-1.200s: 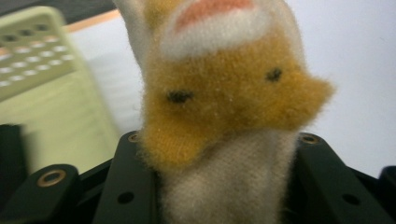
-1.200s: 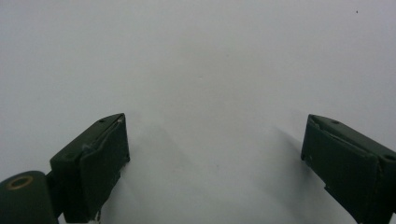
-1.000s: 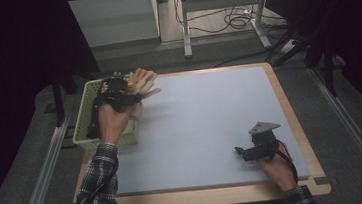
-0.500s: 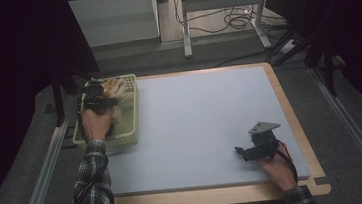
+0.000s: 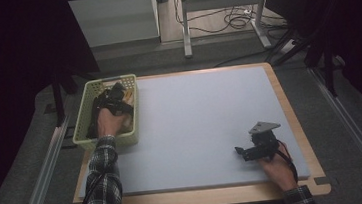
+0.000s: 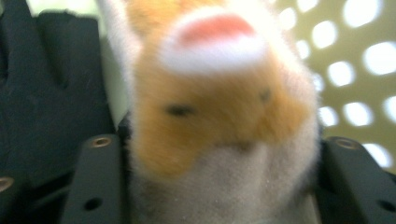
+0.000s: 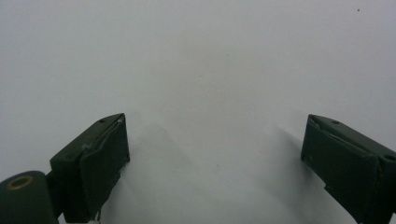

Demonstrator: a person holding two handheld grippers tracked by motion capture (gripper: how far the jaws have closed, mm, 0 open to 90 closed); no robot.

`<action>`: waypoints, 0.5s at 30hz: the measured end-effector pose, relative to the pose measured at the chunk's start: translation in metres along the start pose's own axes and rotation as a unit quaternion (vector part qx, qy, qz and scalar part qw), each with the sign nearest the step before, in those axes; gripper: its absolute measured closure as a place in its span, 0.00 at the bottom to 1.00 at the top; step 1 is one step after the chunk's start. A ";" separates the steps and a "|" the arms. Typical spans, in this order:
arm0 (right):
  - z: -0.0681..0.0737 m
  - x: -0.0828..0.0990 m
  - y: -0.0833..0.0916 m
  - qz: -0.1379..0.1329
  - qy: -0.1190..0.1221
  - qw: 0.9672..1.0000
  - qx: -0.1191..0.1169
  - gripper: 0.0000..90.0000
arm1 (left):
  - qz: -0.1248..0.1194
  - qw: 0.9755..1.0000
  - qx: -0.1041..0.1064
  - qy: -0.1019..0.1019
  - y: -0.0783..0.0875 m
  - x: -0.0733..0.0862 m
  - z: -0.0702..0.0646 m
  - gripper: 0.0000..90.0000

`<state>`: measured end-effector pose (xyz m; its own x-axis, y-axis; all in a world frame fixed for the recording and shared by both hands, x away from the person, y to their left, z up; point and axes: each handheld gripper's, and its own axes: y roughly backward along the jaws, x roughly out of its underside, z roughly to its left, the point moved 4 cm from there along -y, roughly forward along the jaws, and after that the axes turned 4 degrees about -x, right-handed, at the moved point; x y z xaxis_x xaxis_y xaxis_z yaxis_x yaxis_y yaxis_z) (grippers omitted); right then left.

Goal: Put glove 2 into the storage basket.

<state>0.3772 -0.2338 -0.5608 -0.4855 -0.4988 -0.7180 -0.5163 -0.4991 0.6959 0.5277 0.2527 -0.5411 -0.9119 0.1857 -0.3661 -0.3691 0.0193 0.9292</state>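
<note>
Since a second ago the left tongs have carried the plush toy from above the basket's right rim down into the pale green basket at the table's far left, and they clamp it between both jaws. The toy is furry, orange and white with a pink patch, pressed close against the perforated basket wall. The right tongs rest unmoved at the near right, jaws spread wide and empty.

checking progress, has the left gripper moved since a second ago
Yes. The left gripper, shut on the plush toy, moved left from the basket's right rim to inside it.
</note>
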 end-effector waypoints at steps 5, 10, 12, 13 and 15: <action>0.000 0.000 0.000 0.000 -0.001 1.000 -0.001 0.08 | -0.035 0.998 0.044 0.015 0.026 0.007 0.012 0.08; 0.000 0.000 0.000 0.001 0.000 1.000 0.000 0.08 | -0.083 0.994 0.069 0.015 0.056 0.012 0.011 0.06; 0.000 0.000 0.000 0.001 0.000 1.000 0.000 0.08 | -0.124 0.988 0.087 -0.011 0.076 0.021 0.002 0.04; 0.000 0.000 0.000 0.001 0.000 1.000 0.000 0.08 | -0.138 0.986 0.090 -0.020 0.083 0.024 -0.002 0.04; 0.000 0.000 0.000 0.001 0.000 1.000 0.000 0.08 | -0.169 0.980 0.095 -0.045 0.094 0.032 -0.011 0.04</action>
<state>0.3775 -0.2336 -0.5607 -0.4863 -0.5001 -0.7165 -0.5154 -0.4980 0.6974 0.4616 0.2492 -0.4656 -0.7212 0.2225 -0.6561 -0.5988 0.2760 0.7518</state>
